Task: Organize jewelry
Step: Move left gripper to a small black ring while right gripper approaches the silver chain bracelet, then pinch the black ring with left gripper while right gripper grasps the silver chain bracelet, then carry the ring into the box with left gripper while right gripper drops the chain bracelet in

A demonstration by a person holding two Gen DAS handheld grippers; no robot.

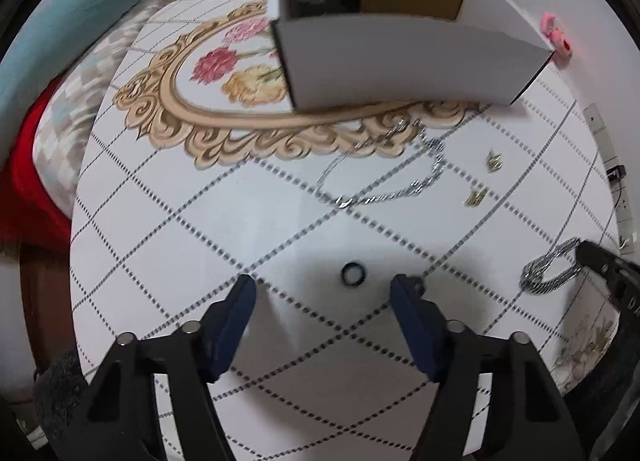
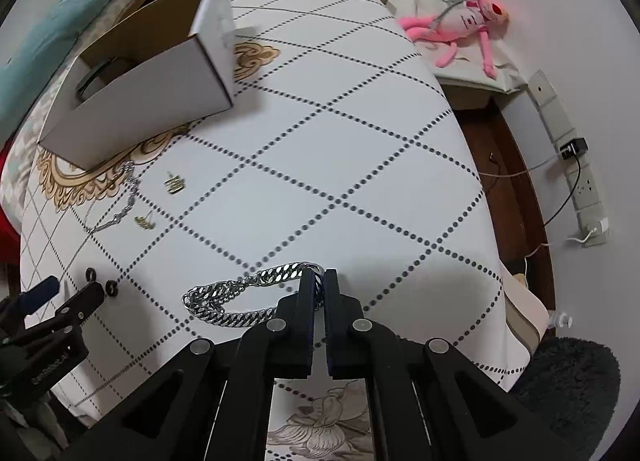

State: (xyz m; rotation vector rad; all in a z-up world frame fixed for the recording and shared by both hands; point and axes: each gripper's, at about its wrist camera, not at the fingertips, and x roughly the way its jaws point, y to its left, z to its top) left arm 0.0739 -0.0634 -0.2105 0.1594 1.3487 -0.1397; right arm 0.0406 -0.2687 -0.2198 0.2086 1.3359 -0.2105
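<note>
Left wrist view: left hand-held gripper hovers low over the table, pitched forward and down, fingers spread wide. Nothing between them. A black ring lies flat on the cloth just ahead of the tips, roughly centred in the gap, touching neither finger.

Right wrist view: right hand-held gripper is angled down toward the near table edge, jaws nearly together, pinching one end of a heavy chain. Rest of the chain lies in a loop on the cloth to the left of the fingers. In the left wrist view the same chain shows at the far right, with the right gripper's tip at its end.

Two black rings show in the right wrist view and, close beside the left gripper's fingertip.

Other pieces, left wrist view:
- thin necklace spread out mid-table, its far end touching the gold scroll print.
- two gold earrings just right of the necklace, apart from each other.
- box, open top, at the far side; a dark round object inside, unclear what.

Pink plush lies on a surface beyond the table's far right corner.
</note>
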